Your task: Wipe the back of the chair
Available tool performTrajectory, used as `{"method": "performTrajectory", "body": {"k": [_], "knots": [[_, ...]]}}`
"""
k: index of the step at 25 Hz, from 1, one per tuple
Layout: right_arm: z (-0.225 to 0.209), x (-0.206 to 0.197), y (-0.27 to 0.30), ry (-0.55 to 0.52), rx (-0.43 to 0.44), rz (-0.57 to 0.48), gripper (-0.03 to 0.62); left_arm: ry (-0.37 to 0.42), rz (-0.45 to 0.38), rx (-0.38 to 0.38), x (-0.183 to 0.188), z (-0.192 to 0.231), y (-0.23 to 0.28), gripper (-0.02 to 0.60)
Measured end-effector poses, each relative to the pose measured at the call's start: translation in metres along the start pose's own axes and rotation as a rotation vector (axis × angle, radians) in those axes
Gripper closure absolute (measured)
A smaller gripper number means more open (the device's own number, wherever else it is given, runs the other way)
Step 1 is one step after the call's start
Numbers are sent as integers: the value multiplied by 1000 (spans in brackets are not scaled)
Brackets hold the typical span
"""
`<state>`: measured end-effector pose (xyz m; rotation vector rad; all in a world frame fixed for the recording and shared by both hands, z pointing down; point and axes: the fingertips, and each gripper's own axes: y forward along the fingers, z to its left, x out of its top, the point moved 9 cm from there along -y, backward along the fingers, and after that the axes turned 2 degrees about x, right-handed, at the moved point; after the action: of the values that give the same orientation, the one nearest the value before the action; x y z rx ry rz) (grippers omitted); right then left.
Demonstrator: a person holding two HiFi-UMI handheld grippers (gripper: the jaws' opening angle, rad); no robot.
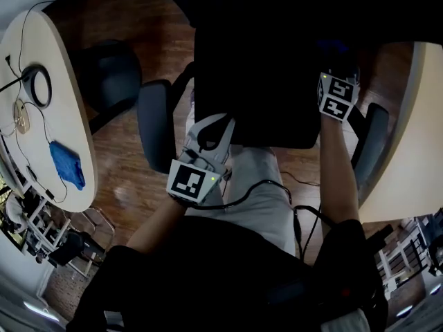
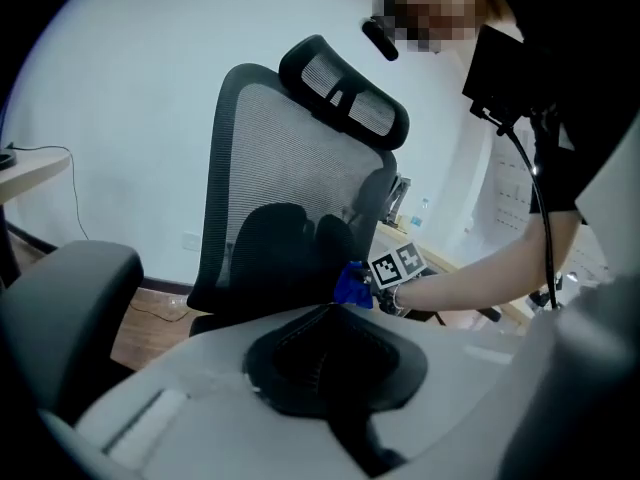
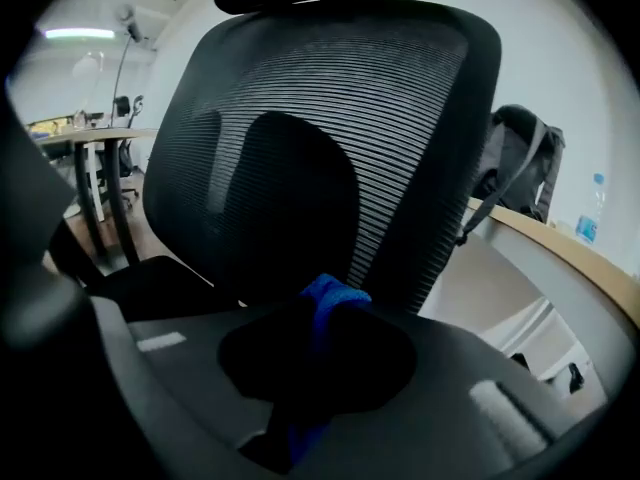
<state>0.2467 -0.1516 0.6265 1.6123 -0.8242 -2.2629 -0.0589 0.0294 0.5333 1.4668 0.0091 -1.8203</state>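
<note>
A black mesh office chair has its back (image 3: 330, 138) filling the right gripper view. Its back (image 2: 290, 168) and headrest (image 2: 345, 93) also show in the left gripper view, and it is a dark mass (image 1: 263, 81) in the head view. My right gripper (image 3: 325, 313) is shut on a blue cloth (image 3: 335, 296) held against the lower part of the chair back. From the left side that gripper (image 2: 362, 286) and its cloth (image 2: 350, 288) sit at the backrest's right edge. My left gripper (image 1: 211, 126) hangs back from the chair, jaws together with nothing in them.
An oval table (image 1: 48, 68) at the left carries cables, a ring (image 1: 36, 85) and a second blue cloth (image 1: 67, 163). Another dark chair (image 1: 111, 75) stands beside it. A light desk (image 1: 415, 137) is at the right, with a backpack (image 3: 515, 168) and a bottle (image 3: 588, 223).
</note>
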Motion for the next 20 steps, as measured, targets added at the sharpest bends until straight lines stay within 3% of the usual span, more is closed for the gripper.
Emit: {"method": "performTrajectory", "body": {"k": [5, 9, 14, 18, 20], "knots": [[49, 29, 15, -101, 77, -23, 548, -62, -24, -61, 6, 5, -7, 575], [102, 49, 26, -171, 163, -76, 548, 3, 65, -188, 1, -10, -18, 575], [155, 65, 33, -244, 241, -103, 548, -70, 41, -202, 4, 0, -31, 576], [219, 71, 40, -339, 427, -115, 548, -125, 52, -252, 3, 4, -44, 575], [249, 75, 43, -357, 476, -116, 549, -131, 52, -266, 2, 4, -49, 575]]}}
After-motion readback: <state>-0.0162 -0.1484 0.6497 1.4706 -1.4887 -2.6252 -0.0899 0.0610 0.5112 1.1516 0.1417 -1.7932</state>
